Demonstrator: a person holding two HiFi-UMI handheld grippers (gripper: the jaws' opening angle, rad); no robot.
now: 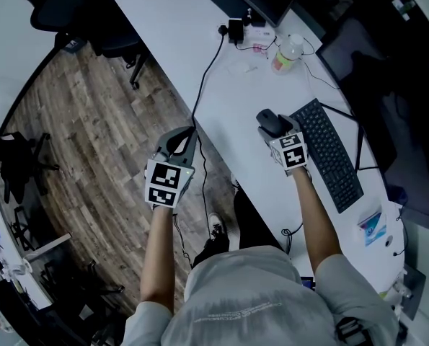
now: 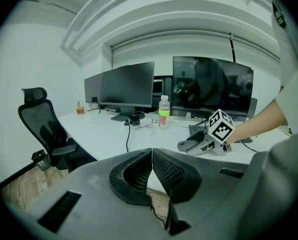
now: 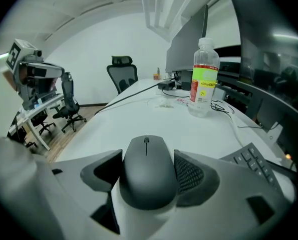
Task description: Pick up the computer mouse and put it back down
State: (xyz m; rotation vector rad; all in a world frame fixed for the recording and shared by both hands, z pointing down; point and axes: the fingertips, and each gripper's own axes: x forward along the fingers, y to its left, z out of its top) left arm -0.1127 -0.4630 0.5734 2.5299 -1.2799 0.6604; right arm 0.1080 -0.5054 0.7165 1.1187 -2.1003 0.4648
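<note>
The dark grey computer mouse (image 3: 146,170) sits between the pads of my right gripper (image 3: 147,181), which is shut on its two sides. In the head view the mouse (image 1: 270,121) is over the white desk (image 1: 228,96), just left of the keyboard (image 1: 331,153). Whether it rests on the desk or hangs slightly above it cannot be told. My left gripper (image 1: 182,140) is shut with nothing in it, its pads (image 2: 164,170) meeting tip to tip. It hangs off the desk's near edge, above the wooden floor, well left of the mouse.
A clear water bottle (image 1: 287,52) with a green label stands beyond the mouse, close to loose wires. Monitors (image 2: 127,84) line the back of the desk. A black cable (image 1: 205,78) runs from an adapter over the desk edge. An office chair (image 1: 84,16) stands on the floor.
</note>
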